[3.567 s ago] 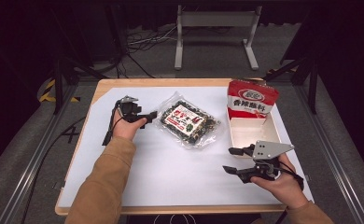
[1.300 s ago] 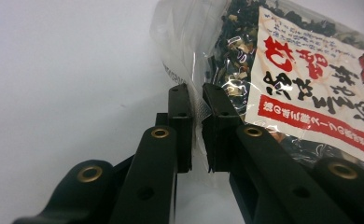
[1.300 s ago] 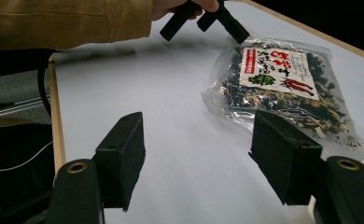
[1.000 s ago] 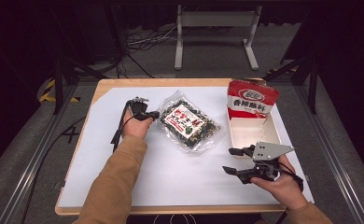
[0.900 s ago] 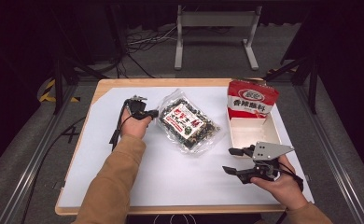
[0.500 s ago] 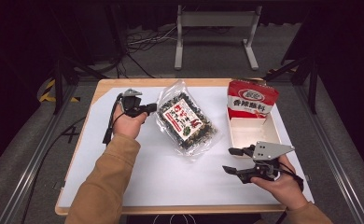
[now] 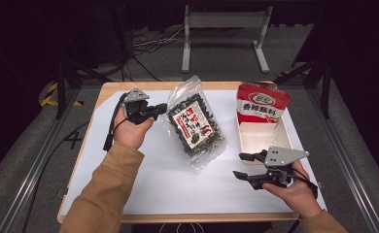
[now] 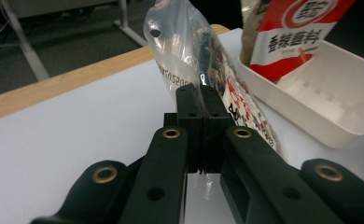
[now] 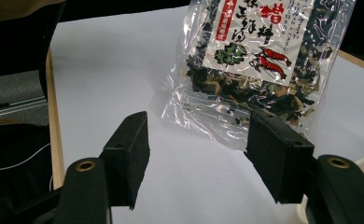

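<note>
A clear bag of dark dried food with a red-and-white label (image 7: 195, 126) is lifted by its left edge, its lower end toward the table. My left gripper (image 7: 161, 112) is shut on that edge. In the left gripper view the jaws pinch the plastic film (image 8: 201, 95) and the bag (image 8: 180, 42) rises beyond them. My right gripper (image 7: 241, 166) hovers open at the front right with nothing between its fingers. In the right gripper view the open gripper (image 9: 199, 140) points at the bag's bottom corner (image 9: 255, 60), a short way off.
A white tray (image 7: 263, 141) sits at the right of the white mat, with a red snack packet (image 7: 261, 102) standing at its far end. Both appear in the left gripper view, tray (image 8: 329, 121) and packet (image 8: 297, 32). Wooden table edges frame the mat (image 7: 148, 184).
The left gripper has risen and drawn back with the bag's edge in it, so the bag has tipped up off the mat. The right gripper has stayed where it was.
</note>
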Demonstrator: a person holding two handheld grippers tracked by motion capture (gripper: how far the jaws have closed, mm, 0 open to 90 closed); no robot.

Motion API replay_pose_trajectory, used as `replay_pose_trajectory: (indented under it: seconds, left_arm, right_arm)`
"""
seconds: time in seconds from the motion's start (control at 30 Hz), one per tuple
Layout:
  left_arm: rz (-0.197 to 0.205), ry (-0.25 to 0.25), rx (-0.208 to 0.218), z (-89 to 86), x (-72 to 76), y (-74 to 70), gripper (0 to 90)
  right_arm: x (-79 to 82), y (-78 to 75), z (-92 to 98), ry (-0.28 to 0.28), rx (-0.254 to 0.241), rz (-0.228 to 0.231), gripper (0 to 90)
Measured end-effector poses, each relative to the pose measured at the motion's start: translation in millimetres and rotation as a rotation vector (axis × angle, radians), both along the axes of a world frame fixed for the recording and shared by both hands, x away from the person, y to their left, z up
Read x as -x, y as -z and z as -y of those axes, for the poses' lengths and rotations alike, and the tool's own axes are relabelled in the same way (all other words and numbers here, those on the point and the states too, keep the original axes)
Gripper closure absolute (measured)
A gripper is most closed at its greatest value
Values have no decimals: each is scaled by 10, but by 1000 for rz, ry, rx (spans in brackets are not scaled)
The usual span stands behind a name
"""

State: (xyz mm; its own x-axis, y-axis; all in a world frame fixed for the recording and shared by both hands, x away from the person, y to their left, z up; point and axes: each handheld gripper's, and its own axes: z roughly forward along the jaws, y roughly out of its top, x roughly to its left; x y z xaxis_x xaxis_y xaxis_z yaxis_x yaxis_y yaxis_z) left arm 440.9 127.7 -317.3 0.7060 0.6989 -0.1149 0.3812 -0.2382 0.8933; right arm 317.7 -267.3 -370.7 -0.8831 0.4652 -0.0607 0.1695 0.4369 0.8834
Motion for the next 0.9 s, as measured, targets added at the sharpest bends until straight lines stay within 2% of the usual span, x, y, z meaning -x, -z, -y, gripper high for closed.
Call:
replay_pose_trajectory:
  seconds: [0.07, 0.1, 0.13, 0.17, 0.4, 0.67, 0.9]
  left_arm:
    - [13, 10, 0, 7, 40, -36, 894]
    - [37, 24, -4, 13, 100, -96, 895]
    - [37, 24, -4, 13, 100, -96, 895]
    - [57, 42, -4, 22, 166, -158, 895]
    - [95, 75, 6, 25, 325, -267, 895]
    - [176, 162, -20, 46, 550, -446, 895]
    - [232, 254, -14, 89, 737, -588, 900]
  right_arm:
    - [-4, -7, 6, 3, 0, 1, 388]
    - [-8, -9, 7, 5, 1, 1, 389]
    - [-8, -9, 7, 5, 1, 1, 389]
    - [-11, -11, 9, 7, 1, 0, 390]
    - [-35, -42, 19, 18, -2, -2, 398]
    - [-95, -118, 26, 40, -15, -7, 415]
    - [-203, -215, -5, 57, -36, -27, 408]
